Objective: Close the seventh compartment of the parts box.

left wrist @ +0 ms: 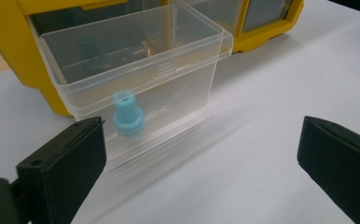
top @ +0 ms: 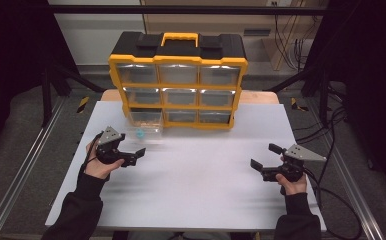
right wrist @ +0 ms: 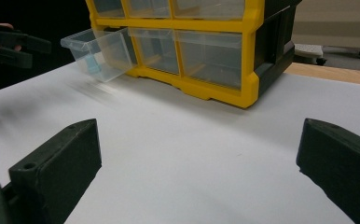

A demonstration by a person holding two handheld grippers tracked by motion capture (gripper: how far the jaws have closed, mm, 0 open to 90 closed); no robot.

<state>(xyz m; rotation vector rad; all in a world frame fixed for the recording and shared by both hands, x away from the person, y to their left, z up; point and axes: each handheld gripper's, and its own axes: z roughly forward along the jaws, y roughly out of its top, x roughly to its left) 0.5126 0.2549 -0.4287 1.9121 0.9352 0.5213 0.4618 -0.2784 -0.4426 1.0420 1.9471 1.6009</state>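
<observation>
Left gripper view: left gripper (left wrist: 201,158) has its black jaws spread wide with nothing between them, aimed at the drawer just ahead.
Right gripper: right gripper (top: 268,161) is parked low over the white counter (top: 206,175) well off to the other side, jaws also wide apart and holding nothing.
Drawer: clear plastic pull-out drawer (left wrist: 136,79) sticks out of the bottom-left slot of the yellow and black parts organizer (top: 178,80), its front resting on or just above the counter, can't tell which.
Small part: little light-blue stepped plastic plug (left wrist: 128,116) stands upright inside the drawer, near the front wall, close to the left gripper's left jaw.
Guess at the job: looks like either picking the plug out or pushing the drawer shut, hard to say.
Risk 1: coming in low, a jaw would hit the drawer's front wall instead of clearing the rim, and shove or tip the drawer.
Risk 2: the plug is small and slick-looking, so an off-centre pinch could squirt it sideways or knock it over.
Risk 3: the drawer hangs far out, so a downward press could pop it free.
</observation>
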